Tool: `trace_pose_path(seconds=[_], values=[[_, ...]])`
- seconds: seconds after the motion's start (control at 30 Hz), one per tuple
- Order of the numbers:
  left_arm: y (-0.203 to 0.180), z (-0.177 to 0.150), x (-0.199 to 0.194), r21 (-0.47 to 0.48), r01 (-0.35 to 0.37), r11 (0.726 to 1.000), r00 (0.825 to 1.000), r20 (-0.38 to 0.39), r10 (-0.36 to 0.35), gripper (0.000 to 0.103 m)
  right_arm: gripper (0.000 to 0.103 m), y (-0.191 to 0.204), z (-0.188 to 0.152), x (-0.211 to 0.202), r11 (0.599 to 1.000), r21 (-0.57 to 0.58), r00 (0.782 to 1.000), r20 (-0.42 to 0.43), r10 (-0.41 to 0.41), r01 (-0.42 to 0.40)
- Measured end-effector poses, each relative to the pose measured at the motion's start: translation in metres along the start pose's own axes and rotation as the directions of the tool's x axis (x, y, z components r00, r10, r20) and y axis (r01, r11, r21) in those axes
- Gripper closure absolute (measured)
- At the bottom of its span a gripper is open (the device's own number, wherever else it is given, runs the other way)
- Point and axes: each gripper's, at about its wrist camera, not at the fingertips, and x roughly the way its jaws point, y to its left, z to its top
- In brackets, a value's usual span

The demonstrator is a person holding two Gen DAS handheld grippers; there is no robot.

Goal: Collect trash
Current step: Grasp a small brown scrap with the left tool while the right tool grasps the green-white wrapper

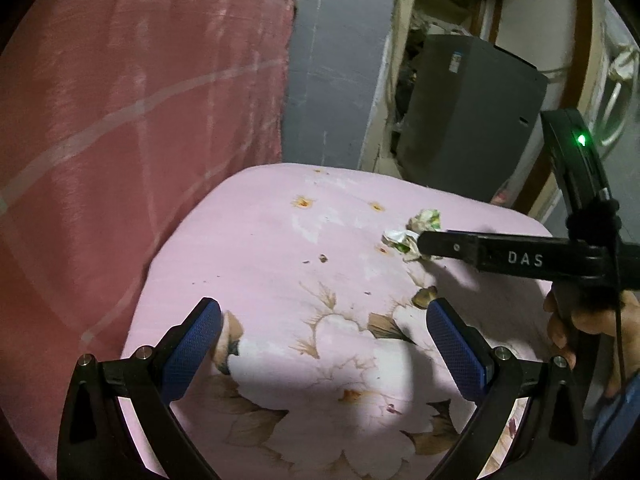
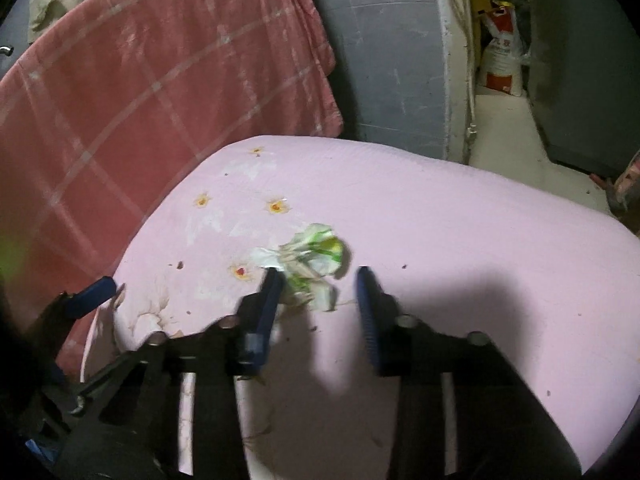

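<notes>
My right gripper (image 2: 320, 292) is smeared by motion blur in its own view, so I cannot tell whether its pads press the crumpled wrapper (image 2: 316, 256). In the left wrist view its finger (image 1: 448, 246) covers the near part of that wrapper (image 1: 424, 220). The small dark specks (image 1: 322, 258) on the floral cushion (image 1: 280, 240) are too small to identify. My hand (image 1: 592, 320) is cut off at the picture's right edge. The print on the sack (image 2: 502, 60) is unreadable.
</notes>
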Motion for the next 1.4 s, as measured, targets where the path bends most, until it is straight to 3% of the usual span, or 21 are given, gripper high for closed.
trace_pose_path(seconds=[0.13, 0.23, 0.37, 0.43, 0.73, 0.8, 0.97, 1.1, 1.23, 1.4], values=[[-0.009, 0.0, 0.006, 0.044, 0.016, 0.999, 1.0, -0.025, -0.015, 0.008, 0.092, -0.001, -0.003, -0.005, 1.0, -0.005, 1.0, 0.008, 0.014, -0.013], [-0.018, 0.0, 0.011, 0.087, 0.042, 0.995, 0.998, -0.05, -0.037, 0.017, 0.103, -0.006, -0.009, -0.016, 0.999, -0.013, 0.999, 0.025, -0.032, 0.032], [-0.032, 0.001, 0.022, 0.13, 0.064, 0.989, 0.995, -0.082, -0.053, 0.027, 0.103, -0.02, -0.019, -0.033, 0.999, 0.012, 0.998, 0.042, -0.037, 0.037], [-0.038, 0.001, 0.027, 0.137, 0.082, 0.987, 0.993, -0.097, -0.069, 0.042, 0.103, -0.025, -0.023, -0.04, 0.999, 0.026, 0.998, 0.058, -0.022, 0.02], [-0.062, 0.006, 0.044, 0.203, 0.073, 0.976, 0.99, -0.135, -0.046, 0.089, 0.099, -0.028, -0.021, -0.041, 0.999, 0.047, 0.997, 0.08, -0.012, 0.008], [-0.06, 0.007, 0.044, 0.191, 0.079, 0.978, 0.989, -0.135, -0.053, 0.091, 0.095, -0.029, -0.02, -0.04, 0.998, 0.057, 0.997, 0.079, -0.008, 0.004], [-0.038, 0.012, 0.04, 0.091, 0.053, 0.994, 0.993, -0.114, -0.042, 0.095, 0.068, -0.025, -0.018, -0.035, 0.998, 0.056, 0.997, 0.077, 0.005, -0.009], [-0.017, 0.015, 0.033, 0.003, -0.016, 1.0, 0.997, -0.069, 0.016, 0.096, 0.064, -0.018, -0.012, -0.026, 0.998, 0.051, 0.997, 0.067, 0.021, -0.025], [0.003, 0.016, 0.029, -0.103, -0.034, 0.994, 0.998, -0.047, 0.029, 0.096, 0.06, -0.011, -0.005, -0.016, 0.996, 0.067, 0.996, 0.075, 0.052, -0.058], [0.004, 0.016, 0.028, -0.118, -0.042, 0.992, 0.999, -0.039, 0.037, 0.096, 0.061, 0.004, -0.003, 0.0, 0.999, 0.029, 0.999, 0.033, 0.014, -0.015]])
